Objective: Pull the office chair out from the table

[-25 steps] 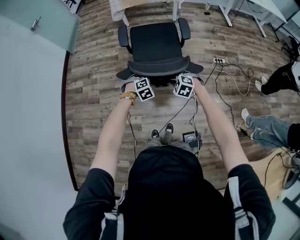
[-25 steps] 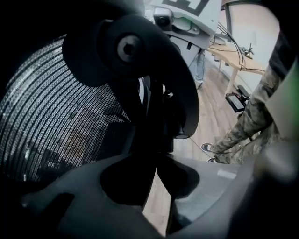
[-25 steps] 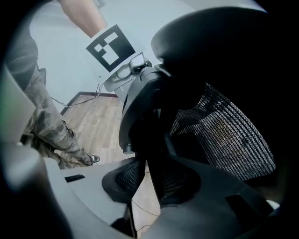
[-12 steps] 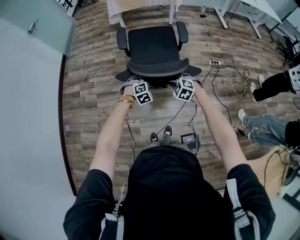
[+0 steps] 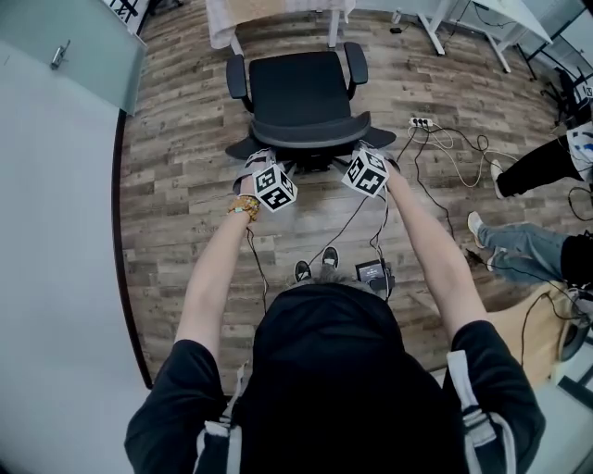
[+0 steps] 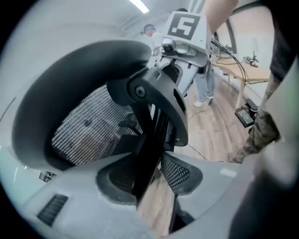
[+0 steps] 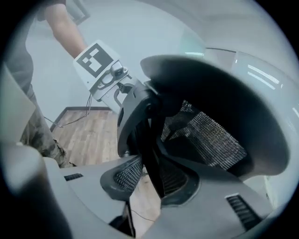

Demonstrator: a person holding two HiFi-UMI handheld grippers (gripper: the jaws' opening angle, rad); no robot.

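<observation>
The black office chair stands on the wood floor, its mesh backrest towards me and clear of the table behind it. My left gripper is at the backrest's left side. Its jaws have just been opening. In the left gripper view a black strut of the chair's back frame runs between the pads, with floor showing beside it. My right gripper is at the backrest's right side. The same kind of strut lies between its pads, a thin gap on one side.
A power strip with trailing cables lies right of the chair. A small black box sits by my feet. Another person's legs are at the right. A glass panel bounds the left, and white desk legs stand at the back right.
The left gripper's cube has drawn back a little from the backrest, towards me and to the left. The right cube stays close to the backrest. The chair has not visibly rolled.
</observation>
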